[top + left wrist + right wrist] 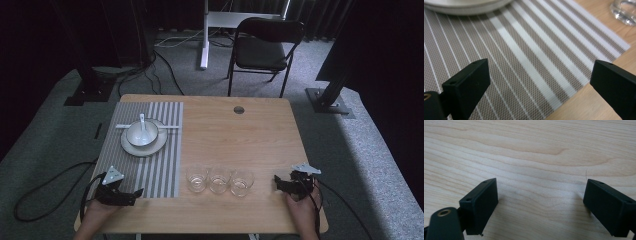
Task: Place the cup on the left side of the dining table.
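Sitting in a row near the counter's (260, 130) front edge, three glasses (219, 179) look light, slick and breakable; I'd take one low around its wall. The left gripper (123, 194) over the striped mat (529, 62) and the right gripper (282, 184) on bare wood both hold their fingers wide apart, empty.

Dim high view, its surroundings nearly black; the desk (250, 135) is evenly lit. Both gripper views are brighter, with soft shadows and blurred near fingers (480, 205).
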A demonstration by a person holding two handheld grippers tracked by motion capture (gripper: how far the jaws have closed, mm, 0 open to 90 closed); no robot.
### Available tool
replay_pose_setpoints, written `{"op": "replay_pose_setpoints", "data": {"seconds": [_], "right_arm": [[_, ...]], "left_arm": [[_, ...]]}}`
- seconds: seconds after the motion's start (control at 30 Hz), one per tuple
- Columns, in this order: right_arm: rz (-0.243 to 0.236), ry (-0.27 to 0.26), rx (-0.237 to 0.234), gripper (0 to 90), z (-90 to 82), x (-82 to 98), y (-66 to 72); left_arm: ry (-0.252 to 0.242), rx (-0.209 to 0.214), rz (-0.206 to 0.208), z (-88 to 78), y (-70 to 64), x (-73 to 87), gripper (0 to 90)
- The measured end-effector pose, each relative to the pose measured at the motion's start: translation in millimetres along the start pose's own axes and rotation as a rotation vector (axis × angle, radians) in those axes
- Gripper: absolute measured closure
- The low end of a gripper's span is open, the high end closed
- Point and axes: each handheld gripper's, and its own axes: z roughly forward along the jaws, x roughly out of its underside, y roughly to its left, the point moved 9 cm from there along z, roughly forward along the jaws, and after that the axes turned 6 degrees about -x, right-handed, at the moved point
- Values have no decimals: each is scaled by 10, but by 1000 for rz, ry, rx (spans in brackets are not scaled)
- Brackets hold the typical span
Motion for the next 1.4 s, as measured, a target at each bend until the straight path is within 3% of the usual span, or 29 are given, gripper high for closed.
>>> {"op": "replay_pose_setpoints", "data": {"seconds": [0.4,0.63,0.97,1.4], "right_arm": [[0,0,0,119,0,0,0],[-1,0,0,120,0,0,-1],[-1,0,0,119,0,0,-1],[0,0,0,119,0,0,-1]], "left_arm": [[-18,18,55,-18,-169,-157,33],[-58,60,78,-72,-288,-319,33],[-76,112,121,-78,-483,-503,33],[-95,133,182,-79,-675,-732,33]]}}
